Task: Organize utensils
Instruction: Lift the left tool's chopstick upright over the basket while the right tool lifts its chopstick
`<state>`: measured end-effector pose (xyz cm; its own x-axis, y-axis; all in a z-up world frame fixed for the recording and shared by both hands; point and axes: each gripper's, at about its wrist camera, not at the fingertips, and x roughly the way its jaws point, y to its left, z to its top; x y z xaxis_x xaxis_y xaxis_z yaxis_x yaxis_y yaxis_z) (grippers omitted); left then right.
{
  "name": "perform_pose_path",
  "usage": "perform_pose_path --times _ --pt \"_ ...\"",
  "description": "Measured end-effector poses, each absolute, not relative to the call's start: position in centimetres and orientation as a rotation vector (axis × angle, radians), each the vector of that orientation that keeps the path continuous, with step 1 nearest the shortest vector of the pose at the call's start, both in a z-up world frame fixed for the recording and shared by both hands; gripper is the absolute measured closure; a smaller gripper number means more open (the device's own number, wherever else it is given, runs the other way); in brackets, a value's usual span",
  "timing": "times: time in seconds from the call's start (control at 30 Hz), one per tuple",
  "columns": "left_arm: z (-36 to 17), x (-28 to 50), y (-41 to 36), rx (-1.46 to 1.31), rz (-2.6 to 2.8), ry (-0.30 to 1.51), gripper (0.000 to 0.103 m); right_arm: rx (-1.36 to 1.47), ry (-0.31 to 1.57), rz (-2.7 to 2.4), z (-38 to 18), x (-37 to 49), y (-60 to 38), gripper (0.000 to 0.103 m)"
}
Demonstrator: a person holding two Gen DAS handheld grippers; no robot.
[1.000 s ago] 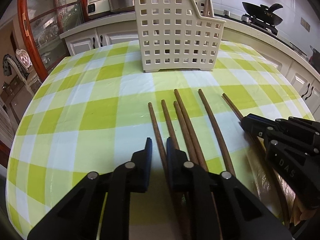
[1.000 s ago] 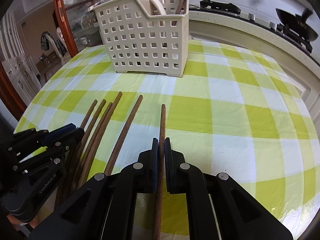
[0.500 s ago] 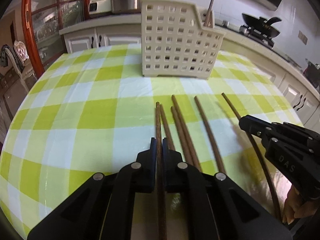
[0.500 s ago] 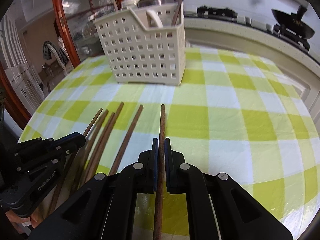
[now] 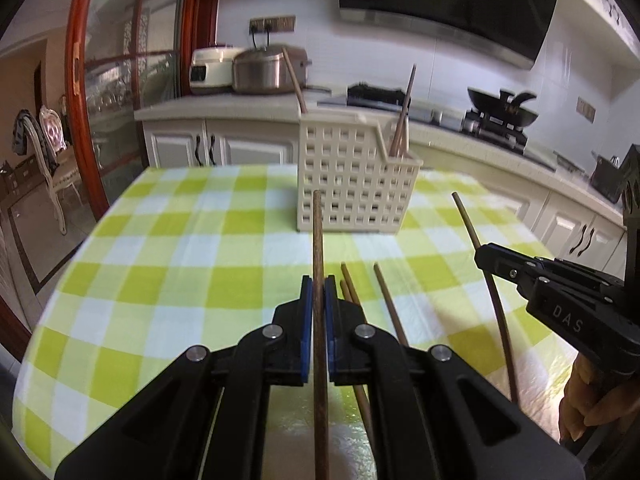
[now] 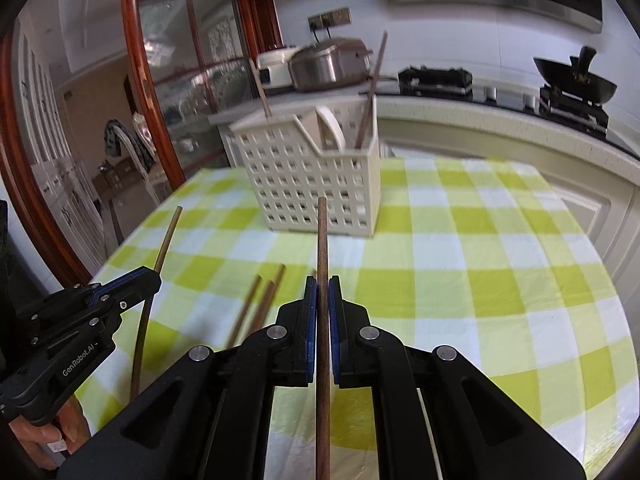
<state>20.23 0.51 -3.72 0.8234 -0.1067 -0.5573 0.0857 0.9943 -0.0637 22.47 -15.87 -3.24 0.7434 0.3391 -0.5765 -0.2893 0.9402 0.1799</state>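
Chopstick (image 5: 318, 248), wooden: clamped mid-shaft in left gripper (image 5: 319, 292); another chopstick (image 6: 322, 248) likewise in right gripper (image 6: 322, 292). Judged light, stiff, roll-prone.

1. The chopstick (image 5: 319, 264) clamped in the left gripper (image 5: 319, 300) runs off the bottom edge.
2. Loose chopsticks (image 5: 390, 312) vanish behind the gripper body, lower centre.
3. The basket (image 6: 316, 184) is motion-blurred; its chopsticks' (image 6: 370, 92) lower ends are hidden inside.
4. The hand (image 6: 44, 436), lower left, is cropped.
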Motion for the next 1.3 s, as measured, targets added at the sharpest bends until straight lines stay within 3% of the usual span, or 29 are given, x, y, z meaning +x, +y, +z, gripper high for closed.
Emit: perform_pose_path --times 0.67,1.3 --pt "1.8 14.1 0.5 -0.014 -0.101 0.388 0.097 0.064 0.464 0.365 2.9 17.1 -15.4 0.097" --pt "2.7 13.8 0.5 -0.014 -0.105 0.332 0.097 0.072 0.411 0.354 3.6 16.9 -16.1 0.097"
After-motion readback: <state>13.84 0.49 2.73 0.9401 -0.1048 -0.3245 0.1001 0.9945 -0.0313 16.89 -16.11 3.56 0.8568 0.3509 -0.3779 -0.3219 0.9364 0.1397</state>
